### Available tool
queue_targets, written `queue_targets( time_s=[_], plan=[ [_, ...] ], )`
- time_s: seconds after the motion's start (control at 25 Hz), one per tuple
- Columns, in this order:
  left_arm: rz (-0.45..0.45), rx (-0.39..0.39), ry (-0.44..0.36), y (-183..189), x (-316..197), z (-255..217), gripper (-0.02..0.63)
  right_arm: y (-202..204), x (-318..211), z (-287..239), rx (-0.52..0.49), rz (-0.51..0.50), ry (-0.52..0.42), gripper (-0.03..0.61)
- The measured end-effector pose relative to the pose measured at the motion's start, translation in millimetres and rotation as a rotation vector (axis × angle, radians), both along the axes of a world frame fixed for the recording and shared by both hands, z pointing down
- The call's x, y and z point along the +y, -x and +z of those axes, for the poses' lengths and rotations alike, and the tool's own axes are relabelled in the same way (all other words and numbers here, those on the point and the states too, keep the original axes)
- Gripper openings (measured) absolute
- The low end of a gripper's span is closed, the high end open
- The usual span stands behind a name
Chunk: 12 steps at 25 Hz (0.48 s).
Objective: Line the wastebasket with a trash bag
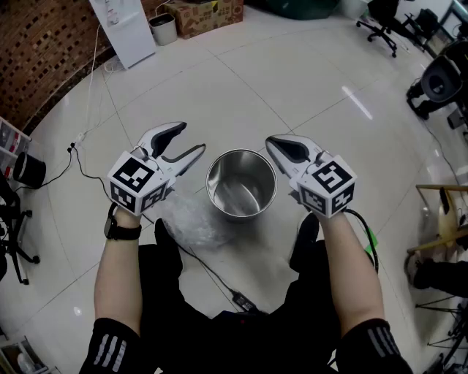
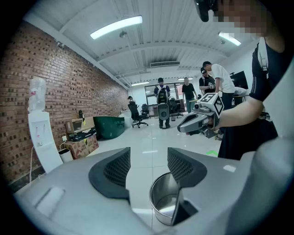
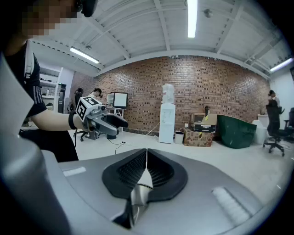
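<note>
Ideally, the crumpled clear plastic bag (image 1: 191,219), at seven o'clock of the round steel wastebasket (image 1: 241,184), should be edge-pinched by the gaping, empty left gripper (image 1: 191,139). The right gripper (image 1: 270,142) is closed, empty.

Floor (image 1: 292,88): glossy white tile, reflecting overhead light. Brick wall (image 1: 44,44) at ten o'clock in the head view. White water dispenser (image 1: 124,29) at eleven, cardboard box (image 1: 208,14) at twelve, black office chairs (image 1: 380,25) at one. Cable (image 1: 93,80) trails over the floor at ten. Ceiling white, beamed, with strip lights (image 3: 191,18).

One wastebasket (image 1: 257,175), one bag (image 1: 191,218) (crumpled), two grippers (image 1: 192,138) (image 1: 271,144).
</note>
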<state>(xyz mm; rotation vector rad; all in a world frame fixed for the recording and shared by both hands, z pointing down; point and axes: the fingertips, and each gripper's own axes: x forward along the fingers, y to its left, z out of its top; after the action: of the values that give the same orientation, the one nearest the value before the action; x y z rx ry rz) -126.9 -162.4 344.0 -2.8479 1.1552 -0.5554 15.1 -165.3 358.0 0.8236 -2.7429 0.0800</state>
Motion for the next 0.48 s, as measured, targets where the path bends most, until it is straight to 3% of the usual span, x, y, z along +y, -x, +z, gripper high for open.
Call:
queue_targets(
  time_s=[0.48],
  plan=[
    [0.004,0.034,-0.029,18,3,-16,0.249,47,31,19,0.051,-0.102,-0.006,0.081]
  ],
)
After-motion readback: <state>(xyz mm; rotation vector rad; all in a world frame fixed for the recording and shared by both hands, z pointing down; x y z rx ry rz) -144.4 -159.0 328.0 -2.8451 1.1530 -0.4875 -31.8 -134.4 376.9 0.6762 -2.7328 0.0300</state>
